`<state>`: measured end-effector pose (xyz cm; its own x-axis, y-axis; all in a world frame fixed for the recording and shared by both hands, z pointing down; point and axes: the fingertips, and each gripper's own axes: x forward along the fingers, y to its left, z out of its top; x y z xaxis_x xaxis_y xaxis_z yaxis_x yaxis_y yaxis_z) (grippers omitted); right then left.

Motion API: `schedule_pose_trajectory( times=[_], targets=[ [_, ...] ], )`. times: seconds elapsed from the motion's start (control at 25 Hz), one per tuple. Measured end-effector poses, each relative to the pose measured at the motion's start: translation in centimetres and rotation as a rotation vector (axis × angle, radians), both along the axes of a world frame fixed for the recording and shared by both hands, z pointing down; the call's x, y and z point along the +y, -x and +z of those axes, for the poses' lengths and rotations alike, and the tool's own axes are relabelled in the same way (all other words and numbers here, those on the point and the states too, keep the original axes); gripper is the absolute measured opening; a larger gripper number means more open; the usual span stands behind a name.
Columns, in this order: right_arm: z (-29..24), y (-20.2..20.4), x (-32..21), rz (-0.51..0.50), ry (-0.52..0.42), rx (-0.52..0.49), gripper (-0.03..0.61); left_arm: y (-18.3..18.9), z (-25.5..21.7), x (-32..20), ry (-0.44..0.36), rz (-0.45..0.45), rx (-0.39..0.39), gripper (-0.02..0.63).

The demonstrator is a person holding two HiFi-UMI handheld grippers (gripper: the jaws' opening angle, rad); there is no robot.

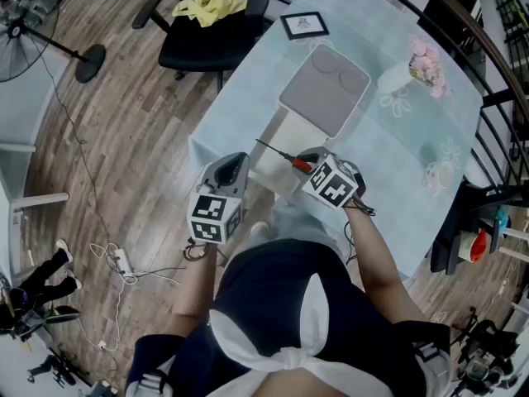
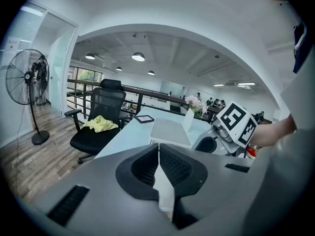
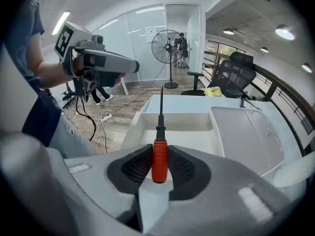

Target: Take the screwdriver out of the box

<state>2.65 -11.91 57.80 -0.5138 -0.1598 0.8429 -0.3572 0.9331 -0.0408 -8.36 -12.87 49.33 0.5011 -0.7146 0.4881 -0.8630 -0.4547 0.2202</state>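
While its two jaws press on the red handle from either side, the right gripper [image 3: 158, 166] holds the screwdriver [image 3: 159, 154] upright between its ribbed pads. They stand only as far apart as the handle is thick. The handle's butt end sits deep between the pads, and the black collar and thin metal shaft run straight out ahead of the fingertips, away from the gripper.

Just beyond and below the jaws lies the open white box [image 3: 147, 118]. The shaft crosses in front of its near wall, and the tool touches no part of the box. The lid [image 3: 246, 132] is folded back on the far right of the jaws. In the head view the same gripper [image 1: 304, 160] hangs over the box's near edge [image 1: 277, 132], with the screwdriver [image 1: 281, 152] slanting out of it to the upper left, above the hollow of the box.

The left gripper [image 2: 158, 151] has its jaws closed, tips meeting, with nothing between them. It hangs beside the right one, on its left [image 1: 237, 160], off the near corner of the box and level with the edge of the table [image 1: 388, 164]. From its own view the right gripper's marker cube [image 2: 237, 123] shows ahead and to the right.
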Motion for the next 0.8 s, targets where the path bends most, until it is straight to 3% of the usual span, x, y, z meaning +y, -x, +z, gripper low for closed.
schedule_pose_trajectory(
  times=[0.8],
  targets=[
    [-4.1,0.9,1.5,0.167,-0.033,-0.227,0.097,-0.8,0.0,1.1,0.003,0.038,-0.001,0.021]
  ],
)
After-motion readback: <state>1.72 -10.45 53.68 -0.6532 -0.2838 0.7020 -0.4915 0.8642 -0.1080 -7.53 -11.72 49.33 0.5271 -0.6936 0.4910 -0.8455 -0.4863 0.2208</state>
